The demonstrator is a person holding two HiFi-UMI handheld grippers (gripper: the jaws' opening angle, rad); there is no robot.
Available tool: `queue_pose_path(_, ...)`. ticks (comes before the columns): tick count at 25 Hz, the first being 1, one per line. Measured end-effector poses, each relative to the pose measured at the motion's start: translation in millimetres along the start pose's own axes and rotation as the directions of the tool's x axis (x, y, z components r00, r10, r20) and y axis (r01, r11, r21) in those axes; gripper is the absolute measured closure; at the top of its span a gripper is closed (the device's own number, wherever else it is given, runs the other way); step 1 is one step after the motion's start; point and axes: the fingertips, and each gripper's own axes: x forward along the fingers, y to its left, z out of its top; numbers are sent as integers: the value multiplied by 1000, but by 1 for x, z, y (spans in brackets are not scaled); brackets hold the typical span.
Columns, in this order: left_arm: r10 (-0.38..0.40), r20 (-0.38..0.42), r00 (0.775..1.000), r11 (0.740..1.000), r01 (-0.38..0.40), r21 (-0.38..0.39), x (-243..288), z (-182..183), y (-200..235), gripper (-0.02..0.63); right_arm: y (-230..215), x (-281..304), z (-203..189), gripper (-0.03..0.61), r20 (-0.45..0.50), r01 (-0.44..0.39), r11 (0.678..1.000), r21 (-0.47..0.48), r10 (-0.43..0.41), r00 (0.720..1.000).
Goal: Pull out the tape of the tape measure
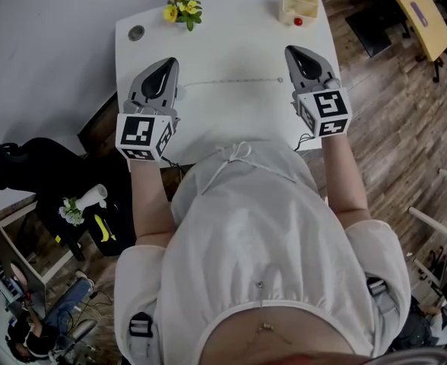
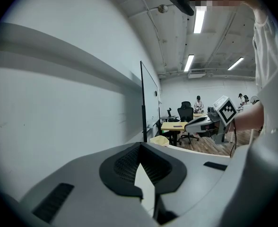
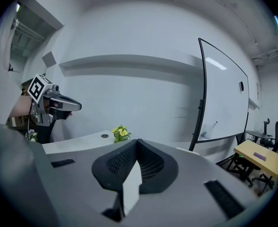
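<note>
Above the white rectangular table (image 1: pixel 231 36) both the left gripper (image 1: pixel 168 64) and right gripper (image 1: pixel 296 52) hover closed, empty; thin pale tape (image 1: pixel 231 81) lies stretched out, so probably only withdrawing remains

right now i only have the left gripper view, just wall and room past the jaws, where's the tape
observer: In the head view the tape lies as a thin line across the white table, running between the left gripper and the right gripper.
operator: is the right gripper open, it's too small here
observer: No. The right gripper view shows its jaws together.
operator: anything else on that table
observer: A bunch of yellow flowers stands at the table's far edge, beyond the left gripper.
</note>
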Motion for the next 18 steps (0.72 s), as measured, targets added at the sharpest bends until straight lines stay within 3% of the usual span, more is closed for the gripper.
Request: queue_pose_path(18,-9,-24,1000,1000,8,-24,-6,-10,0,592,5,-6,-2,577,6,12,999,31,-12,1000)
